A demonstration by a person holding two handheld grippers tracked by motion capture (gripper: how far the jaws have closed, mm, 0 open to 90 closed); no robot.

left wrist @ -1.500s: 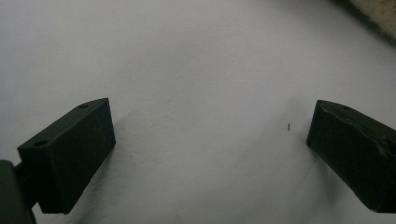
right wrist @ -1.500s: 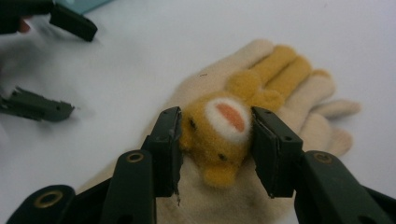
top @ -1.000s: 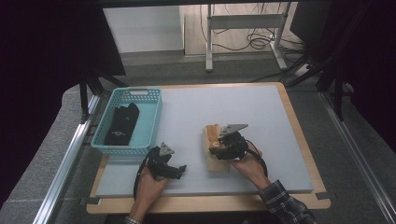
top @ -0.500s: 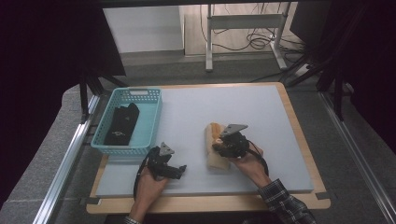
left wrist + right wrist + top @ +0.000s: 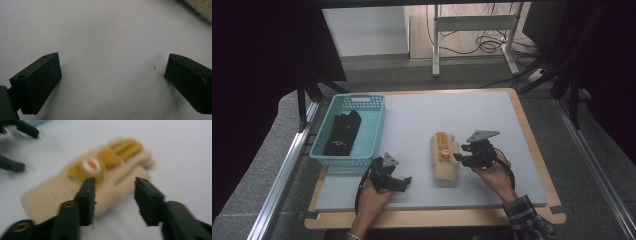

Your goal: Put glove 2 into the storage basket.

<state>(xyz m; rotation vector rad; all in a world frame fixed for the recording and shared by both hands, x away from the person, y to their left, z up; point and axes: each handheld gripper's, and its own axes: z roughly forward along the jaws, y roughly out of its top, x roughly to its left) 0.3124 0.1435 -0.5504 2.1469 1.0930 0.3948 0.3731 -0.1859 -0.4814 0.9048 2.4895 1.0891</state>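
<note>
Leftmost, a teal basket (image 5: 353,131) holds a black item (image 5: 343,132). Next, the left gripper (image 5: 393,178) rests on the grey mat (image 5: 412,115), jaws wide apart over bare mat. The glove (image 5: 445,155) lies flat mid-mat, just left of the right gripper (image 5: 460,157), whose jaws have been closing, gapped, gripping nothing. Beyond lies grey floor.
</note>
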